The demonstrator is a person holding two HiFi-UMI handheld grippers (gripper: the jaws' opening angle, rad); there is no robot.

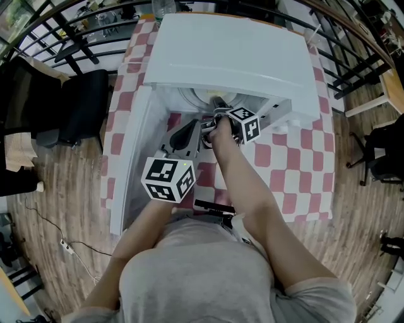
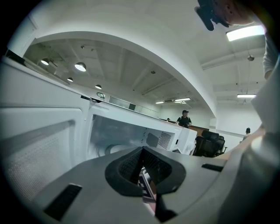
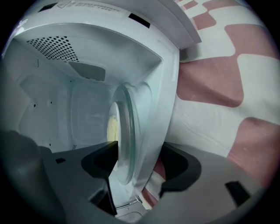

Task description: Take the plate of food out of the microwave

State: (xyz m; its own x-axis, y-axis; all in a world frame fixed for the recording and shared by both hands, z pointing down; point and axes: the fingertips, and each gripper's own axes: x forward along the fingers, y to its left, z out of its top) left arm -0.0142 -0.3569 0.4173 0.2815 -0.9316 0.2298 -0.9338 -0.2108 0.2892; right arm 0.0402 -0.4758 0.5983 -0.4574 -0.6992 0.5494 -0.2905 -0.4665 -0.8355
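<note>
The white microwave (image 1: 233,57) stands on the checkered table with its door (image 1: 136,158) swung open to the left. Inside, a pale plate (image 3: 124,127) carrying yellow food (image 3: 112,127) lies on the cavity floor; its edge also shows in the head view, plate (image 1: 201,96). My right gripper (image 3: 140,159) reaches into the opening, open, with the plate's near rim between its jaws. In the head view the right gripper (image 1: 218,106) is at the cavity mouth. My left gripper (image 1: 196,129) hangs just outside beside the door, shut on nothing (image 2: 141,151).
A red-and-white checkered cloth (image 1: 297,158) covers the table around the microwave. Black chairs (image 1: 82,107) stand on the wood floor at the left, and a railing runs along the back. A bottle (image 1: 163,7) stands behind the microwave.
</note>
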